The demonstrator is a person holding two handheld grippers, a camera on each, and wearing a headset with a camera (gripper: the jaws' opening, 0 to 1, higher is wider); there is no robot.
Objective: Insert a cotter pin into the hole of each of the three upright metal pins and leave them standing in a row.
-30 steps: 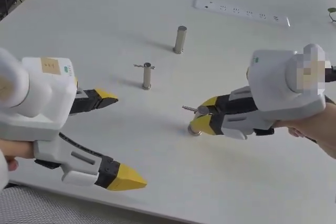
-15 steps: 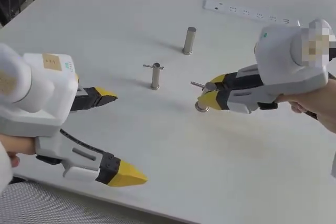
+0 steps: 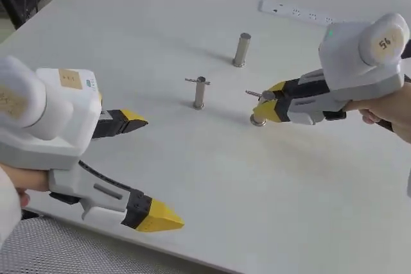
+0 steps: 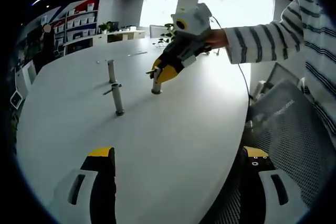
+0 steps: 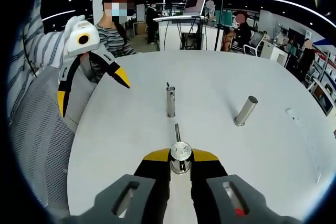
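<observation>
Three upright metal pins stand on the white table. The far pin point(image 3: 241, 49) point(image 5: 245, 110) point(image 4: 111, 70) has no cotter pin. A cotter pin crosses the top of the middle pin point(image 3: 200, 92) point(image 5: 170, 100) point(image 4: 118, 98). My right gripper point(image 3: 268, 105) point(image 5: 180, 165) is shut on the near pin point(image 3: 259, 119) point(image 5: 180, 154) point(image 4: 156, 84), whose cotter pin point(image 3: 252, 94) point(image 5: 177, 130) sticks out from the top. My left gripper point(image 3: 149, 171) point(image 4: 176, 174) hovers wide open over the table's near edge, with nothing between its jaws.
A white power strip point(image 3: 298, 13) point(image 5: 303, 127) lies at the far side of the table. A mesh chair point(image 4: 286, 119) point(image 5: 39, 129) stands by the near edge. People and desks are in the background room.
My right gripper has carried the near pin up and to the right, closer to the line of the other two. The left gripper has held its place.
</observation>
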